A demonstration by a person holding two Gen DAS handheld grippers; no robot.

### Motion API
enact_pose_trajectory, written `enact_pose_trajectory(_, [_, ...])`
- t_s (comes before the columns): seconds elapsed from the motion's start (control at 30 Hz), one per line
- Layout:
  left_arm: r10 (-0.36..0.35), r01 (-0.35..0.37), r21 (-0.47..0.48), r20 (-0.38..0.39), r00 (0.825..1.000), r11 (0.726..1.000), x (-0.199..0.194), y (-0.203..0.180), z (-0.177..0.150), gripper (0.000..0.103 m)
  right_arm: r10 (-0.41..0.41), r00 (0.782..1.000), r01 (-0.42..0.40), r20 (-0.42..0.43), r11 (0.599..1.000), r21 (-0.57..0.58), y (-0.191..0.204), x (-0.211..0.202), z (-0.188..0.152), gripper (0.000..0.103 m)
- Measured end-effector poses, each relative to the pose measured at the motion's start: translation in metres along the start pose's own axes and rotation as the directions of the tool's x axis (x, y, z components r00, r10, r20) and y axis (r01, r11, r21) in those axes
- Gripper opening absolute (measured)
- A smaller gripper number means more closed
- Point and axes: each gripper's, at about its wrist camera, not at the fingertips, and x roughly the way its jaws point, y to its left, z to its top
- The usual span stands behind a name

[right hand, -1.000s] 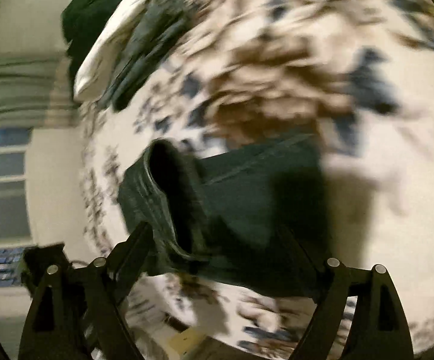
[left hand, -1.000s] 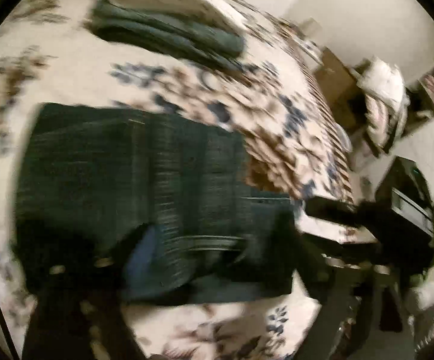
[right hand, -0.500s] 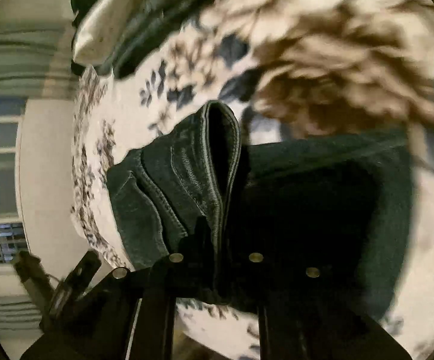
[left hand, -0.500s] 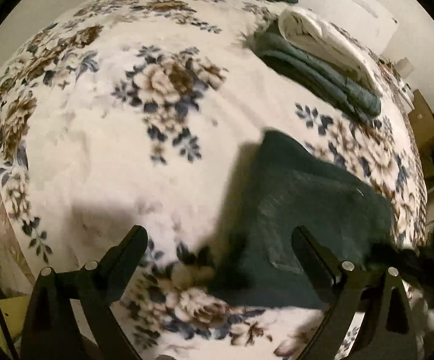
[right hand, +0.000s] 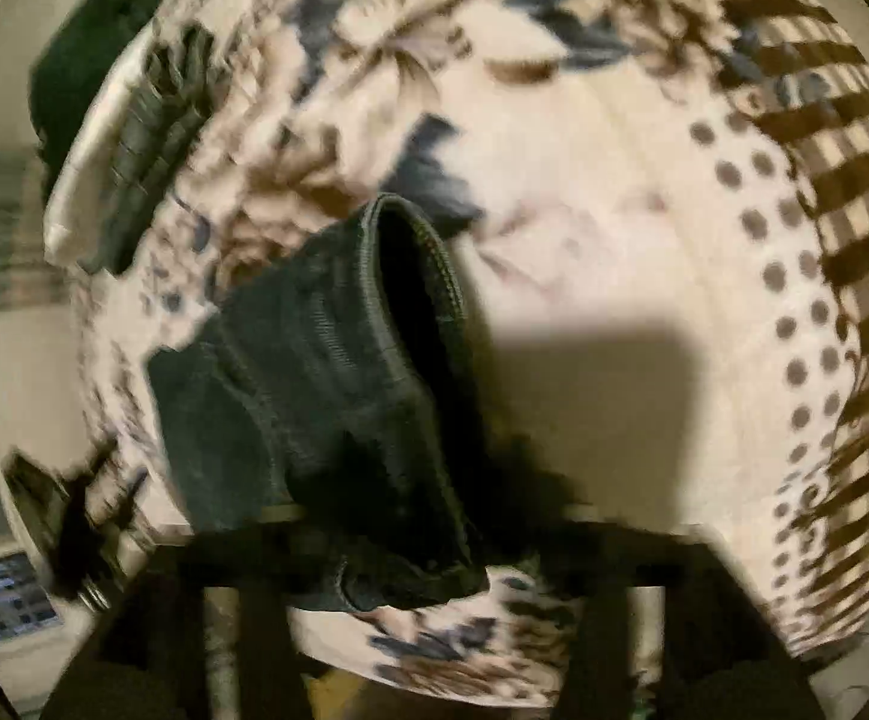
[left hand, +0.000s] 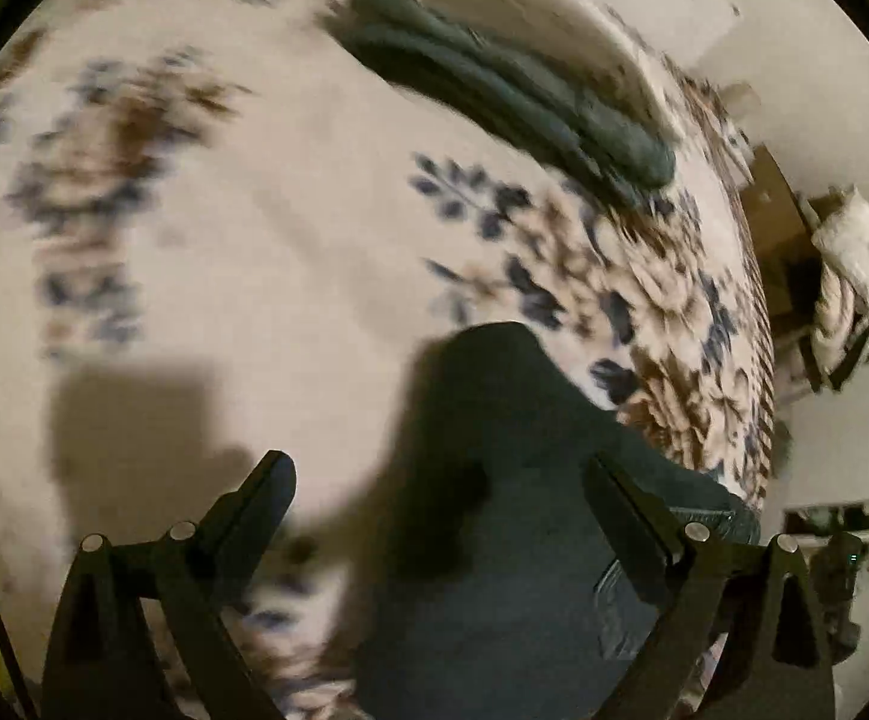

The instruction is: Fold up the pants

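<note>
Since half a second ago, the folded dark pants (left hand: pixel 512 540) have slid from centre right toward the bottom centre of the left wrist view, and the stack of folded clothes (left hand: pixel 512 90) has shifted toward the upper right. In this view the left gripper (left hand: pixel 440 516) is seen with its two fingers spread wide and nothing clasped; one finger is over bare floral bedspread (left hand: pixel 266 252), the other over the pants, presumably so a fresh edge can be straddled for the next fold. One pair of pants and one stack are counted, the stack apparently made of two dark pieces and one white. In the right wrist view the pants (right hand: pixel 326 396) lie in the lower centre, their hem or waist opening gaping upward, on the bedspread (right hand: pixel 614 192). The right gripper (right hand: pixel 434 546) is badly smeared by motion; its jaws have just been opening, and cloth seems to lie between them, perhaps no longer pinched. One stack (right hand: pixel 146 138) is seen at upper left, kept well apart from the working area.
</note>
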Motion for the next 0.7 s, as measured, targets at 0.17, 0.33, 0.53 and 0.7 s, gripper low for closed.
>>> enact_pose_trajectory(0.17, [-0.060,0.056,-0.036,-0.123,0.991,0.998,0.058,-0.010,0.032,0.097,0.076,0.997,-0.076,0.029,0.997,0.010,-0.002,-0.004,0.012,0.086])
enact_pose_trajectory(0.33, [-0.177,0.168,-0.064,-0.180,0.968,0.984,0.089,-0.003,0.041,0.048,0.233,0.971,-0.228,-0.042,0.968,0.101,-0.013,0.038,0.019,0.065])
enact_pose_trajectory(0.53, [-0.221,0.205,-0.091,-0.222,0.950,0.975,0.098,0.015,0.041,0.045,0.134,0.990,-0.130,-0.033,0.987,0.095,-0.025,0.054,0.029,0.031])
enact_pose_trajectory(0.7, [-0.181,0.179,-0.028,-0.204,0.962,0.984,0.060,0.000,0.034,0.072,0.192,0.981,-0.188,-0.026,0.978,0.092,-0.020,0.024,0.024,0.091])
